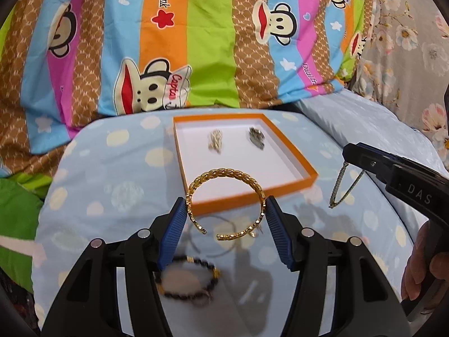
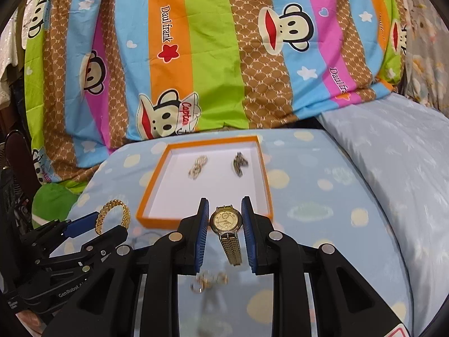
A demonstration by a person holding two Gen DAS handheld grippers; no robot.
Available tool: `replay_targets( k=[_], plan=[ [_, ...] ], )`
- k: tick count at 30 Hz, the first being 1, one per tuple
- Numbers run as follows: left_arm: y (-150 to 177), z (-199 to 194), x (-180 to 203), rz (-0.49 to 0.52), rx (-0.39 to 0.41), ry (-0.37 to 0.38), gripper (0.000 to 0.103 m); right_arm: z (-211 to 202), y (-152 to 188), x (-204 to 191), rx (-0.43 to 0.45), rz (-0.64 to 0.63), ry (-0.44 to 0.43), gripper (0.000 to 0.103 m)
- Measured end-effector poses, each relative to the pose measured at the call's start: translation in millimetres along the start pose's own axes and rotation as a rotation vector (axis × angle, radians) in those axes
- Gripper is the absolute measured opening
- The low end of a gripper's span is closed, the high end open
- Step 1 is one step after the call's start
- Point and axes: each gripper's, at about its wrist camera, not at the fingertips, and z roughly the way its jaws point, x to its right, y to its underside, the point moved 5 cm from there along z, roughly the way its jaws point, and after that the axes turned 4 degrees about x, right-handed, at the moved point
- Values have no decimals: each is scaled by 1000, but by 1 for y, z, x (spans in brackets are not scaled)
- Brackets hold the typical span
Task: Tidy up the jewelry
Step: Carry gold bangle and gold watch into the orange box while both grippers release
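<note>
My left gripper (image 1: pixel 226 209) is shut on a gold woven open bangle (image 1: pixel 224 175), held in the air in front of the orange-rimmed white tray (image 1: pixel 289 146). My right gripper (image 2: pixel 225 210) is shut on a gold wristwatch (image 2: pixel 226 220), whose band hangs down between the blue pads. In the left wrist view the right gripper (image 1: pixel 348 157) comes in from the right with the watch band (image 1: pixel 339 185) dangling. In the right wrist view the left gripper (image 2: pixel 98 224) and the bangle (image 2: pixel 112 216) show at lower left. Two small jewelry pieces (image 1: pixel 215 140) (image 1: pixel 256 137) lie in the tray.
A dark beaded bracelet (image 1: pixel 193 280) and a thin wire hoop (image 1: pixel 213 238) lie on the pale blue dotted cushion (image 1: pixel 112 185) under the left gripper. Small gold pieces (image 2: pixel 209 280) lie under the right gripper. A striped cartoon-monkey quilt (image 1: pixel 196 42) rises behind the tray. A second pale pillow (image 2: pixel 393 154) sits right.
</note>
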Motion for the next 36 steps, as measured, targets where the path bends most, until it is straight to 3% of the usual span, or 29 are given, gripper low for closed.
replay_targets(
  k=[9,16,25,32,36],
  plan=[
    [-40,58,-4,-27,-24,8,56,65,-41,-2,-12,-13,-24,22],
    [-55,109,-3,-55,-67,7,56,107,-50,7,-6,23,-36,22],
    [-40,154,-10,-69,-154,-20,56,154,-21,22,-107,28,-20,22],
    [-28,158,-12,-61,-178,-18,56,158,1,23,-172,2,-15,23],
    [-27,160,-12,-50,-176,-23,61,153,3,25,-156,-1,-1,24]
  ],
)
